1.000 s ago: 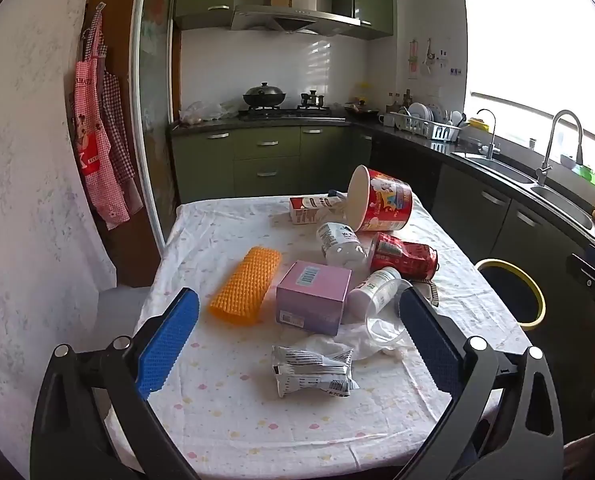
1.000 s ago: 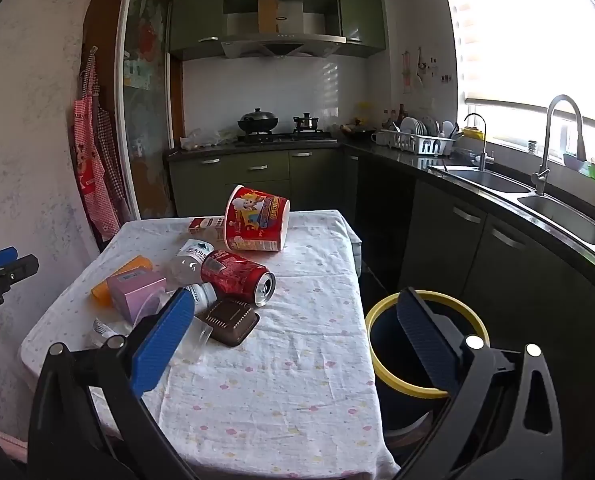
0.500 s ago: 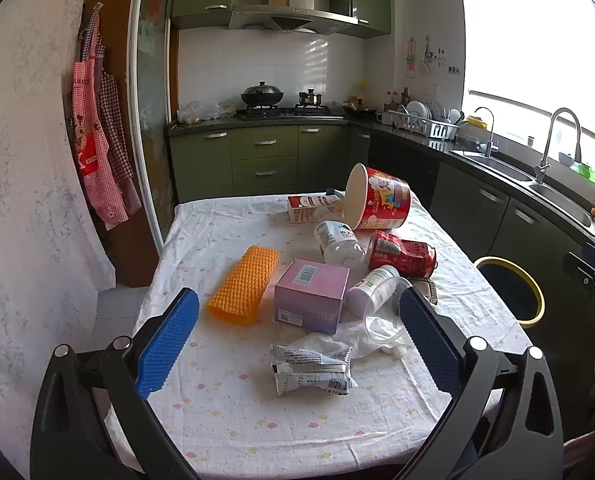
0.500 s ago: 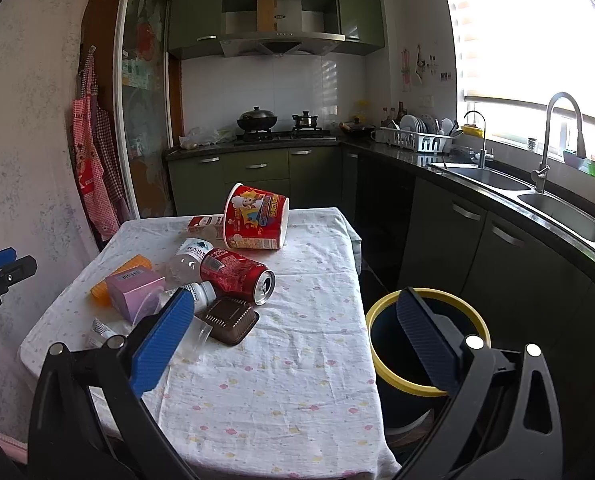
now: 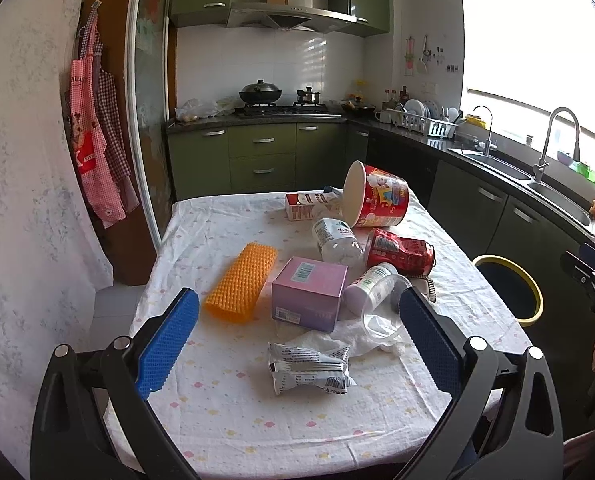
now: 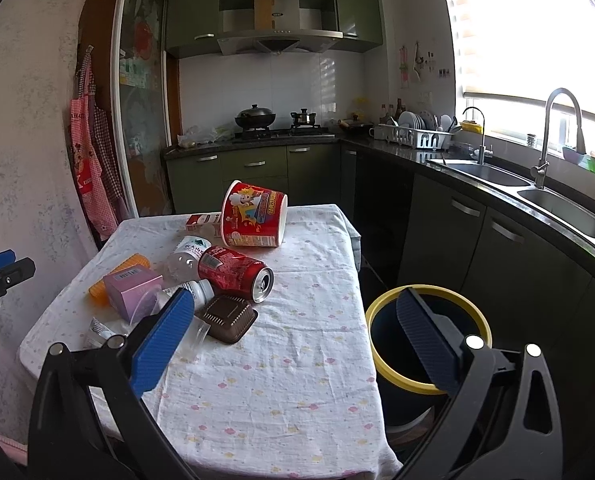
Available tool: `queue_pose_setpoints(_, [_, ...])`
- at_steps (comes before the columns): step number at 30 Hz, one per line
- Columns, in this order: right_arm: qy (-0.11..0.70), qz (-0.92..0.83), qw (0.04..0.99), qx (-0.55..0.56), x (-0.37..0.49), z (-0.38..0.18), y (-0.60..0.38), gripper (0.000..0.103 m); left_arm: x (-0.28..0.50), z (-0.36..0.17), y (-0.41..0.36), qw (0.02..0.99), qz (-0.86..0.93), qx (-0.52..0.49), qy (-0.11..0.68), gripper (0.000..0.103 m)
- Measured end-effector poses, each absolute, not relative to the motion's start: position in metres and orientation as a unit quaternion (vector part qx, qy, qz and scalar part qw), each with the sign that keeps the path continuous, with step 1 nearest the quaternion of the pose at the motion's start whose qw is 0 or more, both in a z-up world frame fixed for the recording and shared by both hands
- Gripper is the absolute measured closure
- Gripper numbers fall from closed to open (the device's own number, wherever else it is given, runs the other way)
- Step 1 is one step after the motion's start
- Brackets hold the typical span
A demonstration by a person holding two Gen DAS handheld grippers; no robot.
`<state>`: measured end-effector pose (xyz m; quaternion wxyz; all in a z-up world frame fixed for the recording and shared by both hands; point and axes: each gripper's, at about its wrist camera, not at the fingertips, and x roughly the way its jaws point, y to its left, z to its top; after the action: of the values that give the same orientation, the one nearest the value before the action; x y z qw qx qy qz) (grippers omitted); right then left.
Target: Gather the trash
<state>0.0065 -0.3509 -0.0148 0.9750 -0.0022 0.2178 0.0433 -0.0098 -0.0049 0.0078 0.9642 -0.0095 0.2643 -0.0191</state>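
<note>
Trash lies on a table with a white flowered cloth (image 5: 217, 408). In the left wrist view I see a silver wrapper (image 5: 309, 368), a purple box (image 5: 307, 294), an orange mesh roll (image 5: 241, 282), a white bottle (image 5: 367, 288), a red can (image 5: 399, 250), a clear bottle (image 5: 335, 236), a red paper tub (image 5: 377, 200) on its side and a small carton (image 5: 301, 204). My left gripper (image 5: 297, 344) is open, hovering over the near table edge around the wrapper. My right gripper (image 6: 293, 336) is open, above the table's right edge beside the yellow-rimmed bin (image 6: 429, 336). A brown tray (image 6: 229, 318) lies by the can (image 6: 235, 272).
Dark green kitchen cabinets (image 5: 257, 156) and a stove with a wok run along the back. A counter with a double sink (image 6: 553, 204) and dish rack lines the right wall. Aprons (image 5: 93, 148) hang on the left wall. A person's hand shows at each view's edge.
Both views have shifted only slightly; the left gripper has backed and lifted a little from the table. Both grippers stay open and no trash has moved.
</note>
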Motion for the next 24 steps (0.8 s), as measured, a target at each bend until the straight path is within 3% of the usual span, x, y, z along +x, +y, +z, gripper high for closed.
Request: queue_pose_setpoints(24, [0.220, 0.042, 0.975, 0.000, 0.0078, -0.0170, -0.3519, 0.006, -0.0074, 0.0033, -0.0063, 0.963, -0.020, -0.006, 0.268, 0.004])
